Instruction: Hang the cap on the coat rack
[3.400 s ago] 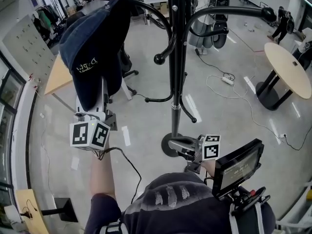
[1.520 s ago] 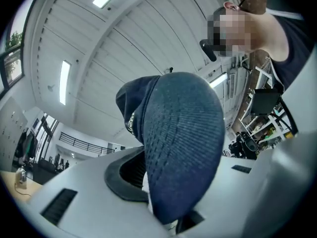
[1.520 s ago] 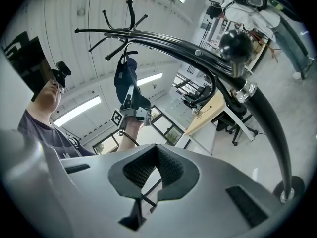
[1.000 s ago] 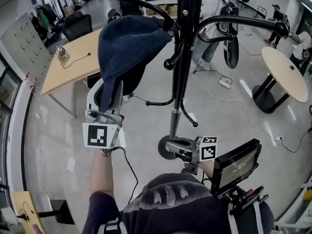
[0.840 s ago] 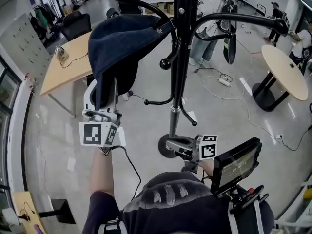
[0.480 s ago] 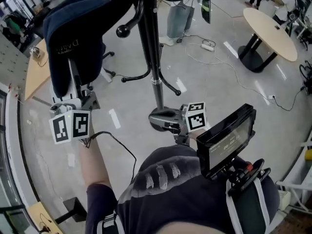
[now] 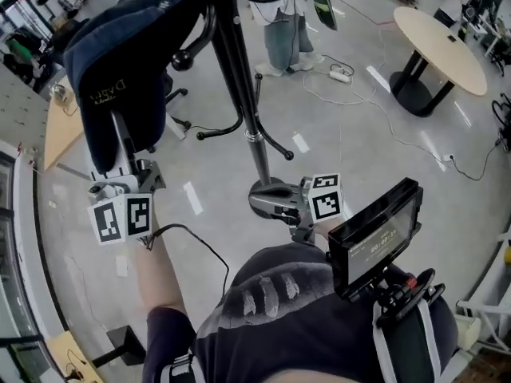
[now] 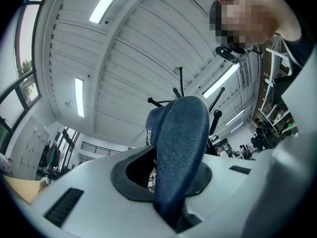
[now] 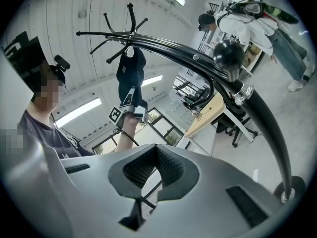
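Open-plan workshop, grey polished floor (image 7: 359, 150); no worktop is in use, so places are given against the wooden desk (image 7: 60, 130) at the left edge and the round table (image 7: 443, 42) toward the upper right corner.

Item 1: cap (image 7: 120, 86), dark navy fabric with pale lettering. It is raised above the desk's near edge, just beside an upper arm of the coat rack (image 7: 239, 70). Whether it already rests on a hook cannot be told. Judged light, soft and limp in the crown and stiffer at the brim. It should not slip or break, and is best held by a stiff edge so the hollow crown stays free to drop over a hook end.

Item 2: left gripper (image 7: 126, 154), jaws clamped on the cap's lower edge, with the fabric standing upright between them.

Item 3: right gripper (image 7: 275, 202), low by the rack's base, jaws drawn almost together with nothing between them.
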Demonstrator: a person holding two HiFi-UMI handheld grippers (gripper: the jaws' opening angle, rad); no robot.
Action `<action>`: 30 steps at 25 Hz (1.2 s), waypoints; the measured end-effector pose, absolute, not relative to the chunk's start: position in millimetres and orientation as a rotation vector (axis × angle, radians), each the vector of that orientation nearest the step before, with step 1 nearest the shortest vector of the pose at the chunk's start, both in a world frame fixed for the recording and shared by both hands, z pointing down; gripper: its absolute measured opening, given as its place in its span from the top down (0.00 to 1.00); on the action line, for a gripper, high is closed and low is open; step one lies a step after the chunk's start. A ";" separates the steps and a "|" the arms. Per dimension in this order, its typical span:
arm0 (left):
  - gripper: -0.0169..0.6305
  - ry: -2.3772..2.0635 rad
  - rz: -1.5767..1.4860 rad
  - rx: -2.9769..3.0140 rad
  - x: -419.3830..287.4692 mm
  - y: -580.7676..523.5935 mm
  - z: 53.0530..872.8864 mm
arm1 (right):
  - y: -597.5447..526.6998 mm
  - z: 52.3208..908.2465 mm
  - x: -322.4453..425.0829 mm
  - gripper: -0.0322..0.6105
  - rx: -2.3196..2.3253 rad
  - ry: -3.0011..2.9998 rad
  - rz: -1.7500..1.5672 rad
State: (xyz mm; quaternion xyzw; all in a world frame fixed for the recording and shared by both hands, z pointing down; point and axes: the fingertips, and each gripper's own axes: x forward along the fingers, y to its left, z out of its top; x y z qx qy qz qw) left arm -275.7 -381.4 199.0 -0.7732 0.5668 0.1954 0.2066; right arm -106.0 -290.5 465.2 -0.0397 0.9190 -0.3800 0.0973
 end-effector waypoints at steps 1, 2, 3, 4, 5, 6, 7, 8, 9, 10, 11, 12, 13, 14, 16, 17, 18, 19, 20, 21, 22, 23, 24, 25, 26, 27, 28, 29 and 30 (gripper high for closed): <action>0.86 1.565 0.532 -2.156 -269.1 -378.4 201.8 | -287.0 466.8 -101.1 0.94 -0.125 2.714 -1.130; 0.86 1.551 0.513 -2.160 -262.2 -375.6 205.1 | -283.1 468.9 -97.0 0.94 -0.136 2.707 -1.137; 0.86 1.537 0.490 -2.162 -256.6 -373.2 208.3 | -279.8 471.1 -94.4 0.94 -0.145 2.701 -1.144; 0.86 1.527 0.468 -2.161 -253.2 -371.3 210.6 | -277.9 472.9 -93.6 0.94 -0.149 2.701 -1.150; 0.86 1.519 0.451 -2.159 -251.7 -369.8 212.0 | -277.7 474.0 -94.2 0.94 -0.147 2.704 -1.154; 0.86 1.508 0.441 -2.156 -251.1 -368.3 212.7 | -278.6 474.2 -95.7 0.94 -0.140 2.708 -1.155; 0.86 1.496 0.433 -2.153 -250.9 -366.6 213.1 | -279.9 473.8 -97.5 0.94 -0.133 2.713 -1.155; 0.86 1.485 0.424 -2.148 -250.7 -364.9 213.7 | -280.9 473.3 -99.5 0.94 -0.127 2.717 -1.156; 0.86 1.475 0.413 -2.141 -250.6 -363.4 215.1 | -281.5 473.2 -101.2 0.94 -0.122 2.721 -1.156; 0.86 1.467 0.403 -2.138 -250.2 -362.4 217.3 | -281.8 473.8 -102.6 0.94 -0.118 2.726 -1.157; 0.86 1.457 0.395 -2.144 -249.4 -361.8 220.2 | -281.7 474.7 -103.7 0.94 -0.115 2.730 -1.160; 0.86 1.446 0.387 -2.158 -247.8 -361.5 223.6 | -281.0 475.3 -104.7 0.94 -0.113 2.733 -1.164; 0.86 1.437 0.376 -2.177 -245.8 -361.4 226.9 | -279.8 475.3 -105.7 0.94 -0.111 2.735 -1.168; 0.86 1.431 0.364 -2.196 -243.9 -361.1 230.0 | -278.2 475.1 -106.8 0.94 -0.110 2.736 -1.172; 0.82 1.420 0.349 -2.230 -239.8 -359.9 235.7 | -274.8 475.4 -108.2 0.94 -0.110 2.739 -1.182; 0.79 1.409 0.338 -2.247 -237.4 -359.6 239.2 | -273.5 475.9 -108.7 0.94 -0.110 2.741 -1.185; 0.75 1.398 0.323 -2.267 -234.7 -359.9 243.3 | -272.9 476.1 -108.9 0.94 -0.110 2.742 -1.186; 0.72 1.388 0.306 -2.293 -232.0 -360.6 248.1 | -272.7 476.1 -109.0 0.94 -0.110 2.743 -1.187; 0.68 1.378 0.291 -2.323 -228.9 -361.1 253.1 | -272.8 476.0 -108.8 0.94 -0.111 2.743 -1.186; 0.64 1.368 0.277 -2.352 -225.8 -361.3 257.9 | -273.0 475.9 -108.3 0.94 -0.112 2.744 -1.186; 0.62 1.360 0.264 -2.374 -222.8 -361.3 262.0 | -273.2 475.8 -107.7 0.94 -0.112 2.745 -1.187; 0.61 1.355 0.253 -2.389 -220.3 -361.5 265.4 | -273.6 475.4 -107.4 0.94 -0.113 2.748 -1.187; 0.61 1.351 0.245 -2.399 -218.3 -361.8 268.5 | -273.8 474.8 -107.5 0.94 -0.112 2.750 -1.188; 0.61 1.350 0.242 -2.407 -217.3 -361.8 271.7 | -273.9 474.3 -108.0 0.94 -0.111 2.752 -1.188; 0.61 1.352 0.238 -2.414 -217.1 -361.3 275.5 | -273.6 473.9 -108.7 0.94 -0.110 2.753 -1.189; 0.61 1.356 0.231 -2.418 -217.2 -360.4 279.8 | -272.8 474.1 -109.3 0.94 -0.109 2.754 -1.191; 0.61 1.360 0.223 -2.420 -217.3 -359.2 284.3 | -271.8 474.6 -109.8 0.94 -0.108 2.755 -1.194; 0.61 1.362 0.217 -2.425 -217.3 -358.1 288.5 | -270.8 475.3 -110.1 0.94 -0.109 2.756 -1.197; 0.61 1.361 0.215 -2.432 -217.1 -357.6 291.9 | -270.0 476.0 -110.6 0.94 -0.111 2.758 -1.198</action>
